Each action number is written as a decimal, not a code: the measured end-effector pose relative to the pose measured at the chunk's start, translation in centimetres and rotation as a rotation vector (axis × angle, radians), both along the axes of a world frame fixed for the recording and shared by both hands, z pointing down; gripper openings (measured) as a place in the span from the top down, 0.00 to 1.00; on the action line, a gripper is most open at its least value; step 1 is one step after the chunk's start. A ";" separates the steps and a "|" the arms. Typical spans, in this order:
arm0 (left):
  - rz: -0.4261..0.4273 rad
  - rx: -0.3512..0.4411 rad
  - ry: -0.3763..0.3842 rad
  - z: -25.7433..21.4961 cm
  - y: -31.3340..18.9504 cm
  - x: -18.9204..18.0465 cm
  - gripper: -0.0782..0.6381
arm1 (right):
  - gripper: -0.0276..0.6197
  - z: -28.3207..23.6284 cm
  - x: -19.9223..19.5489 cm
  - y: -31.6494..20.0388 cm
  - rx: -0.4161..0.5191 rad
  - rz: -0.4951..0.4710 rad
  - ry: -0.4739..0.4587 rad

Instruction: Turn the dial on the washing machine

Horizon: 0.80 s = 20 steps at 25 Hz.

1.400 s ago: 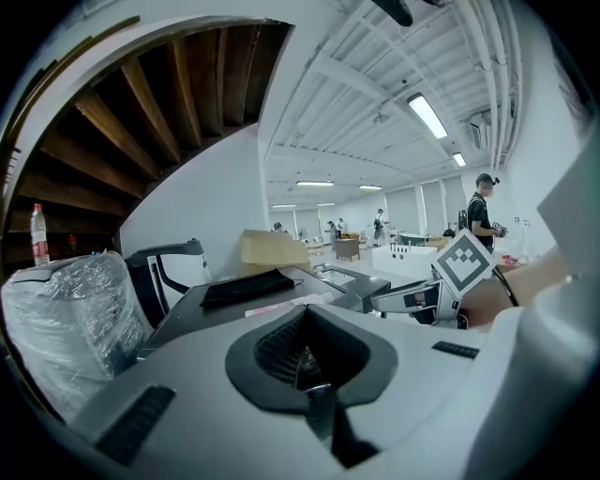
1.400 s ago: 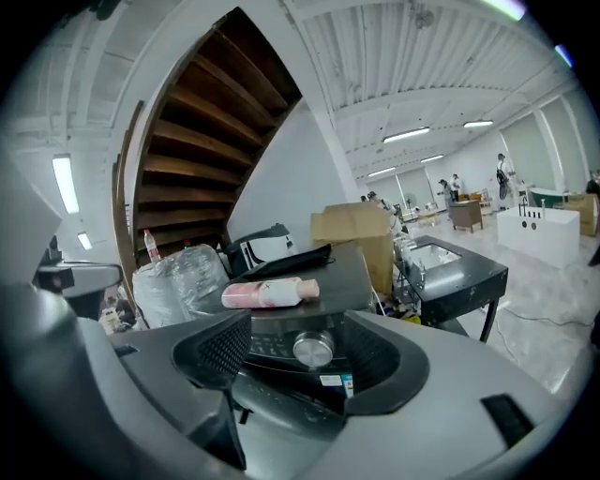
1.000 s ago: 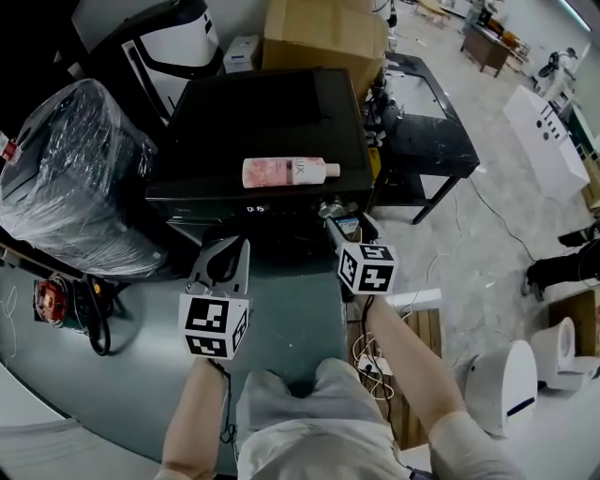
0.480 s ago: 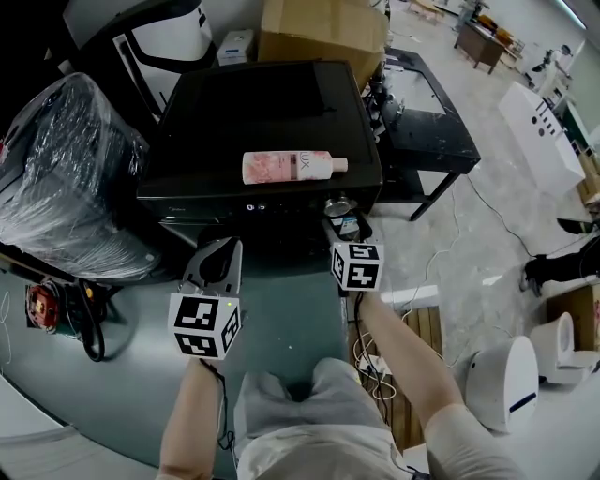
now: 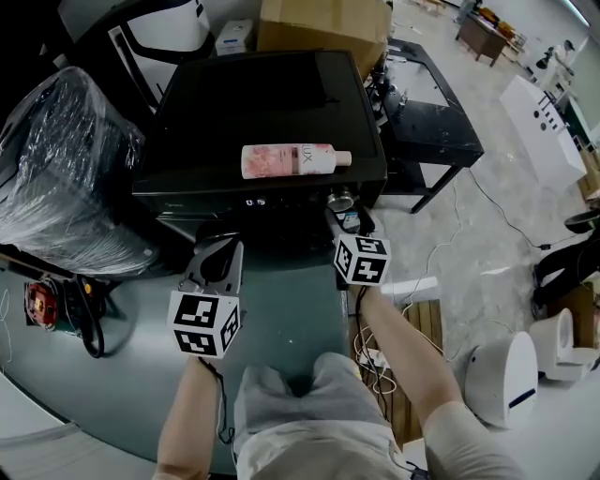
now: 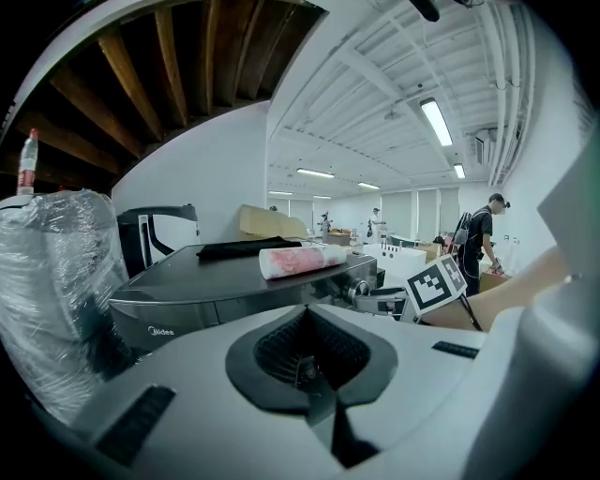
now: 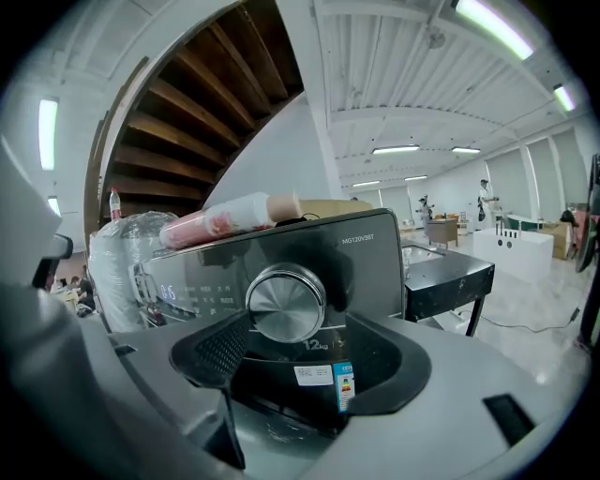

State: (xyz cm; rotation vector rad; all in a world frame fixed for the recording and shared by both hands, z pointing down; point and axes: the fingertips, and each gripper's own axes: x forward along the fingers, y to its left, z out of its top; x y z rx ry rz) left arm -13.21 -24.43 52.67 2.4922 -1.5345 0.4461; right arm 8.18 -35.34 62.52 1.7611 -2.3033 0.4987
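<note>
Right tongs point(image 7: 309, 361) facing the dial point(image 7: 286, 302) with jaws spread, left tongs point(image 6: 309, 375) hanging off to the side, pressed together.
Right tongs are pointing at the front panel of the washing machine point(image 5: 262, 112), and the round silver dial is showing in the gap between the spread jaws; can't tell if either pad is touching it. Dial is sitting near the right end of the panel, right of the lit display. Left tongs are gripping nothing, hovering low in front of the machine, left of the right tongs and clear of the panel. Pink bottle point(image 5: 292, 160) is lying on its side on the machine's top, cap pointing right. Cardboard box point(image 5: 323, 23) is standing behind the machine; plastic-wrapped bundle point(image 5: 56, 159) is sitting just to its left.
</note>
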 end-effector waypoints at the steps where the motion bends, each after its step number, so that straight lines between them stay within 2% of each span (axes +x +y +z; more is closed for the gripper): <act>1: 0.003 -0.005 -0.002 0.1 0.0 0.1 0.86 | 0.45 -0.1 -0.2 0.0 0.005 -0.008 -0.010; 5: 0.015 -0.020 -0.001 0.6 0.0 0.6 0.86 | 0.45 -0.5 -1.0 -0.4 0.014 -0.036 -0.021; 9: 0.011 -0.031 0.010 0.8 0.1 0.6 0.86 | 0.45 -0.6 -1.1 -0.9 0.012 -0.024 -0.003; 12: 0.002 -0.040 0.009 1.0 0.2 0.1 0.86 | 0.49 -0.5 -0.9 -0.9 0.006 -0.017 0.016; 17: -0.010 -0.048 0.011 0.9 0.3 -0.6 0.86 | 0.50 -0.5 -1.0 -0.9 -0.002 -0.015 0.078; 20: -0.014 -0.050 0.012 0.9 0.2 -0.8 0.86 | 0.50 -0.5 -1.0 -0.9 -0.004 -0.025 0.188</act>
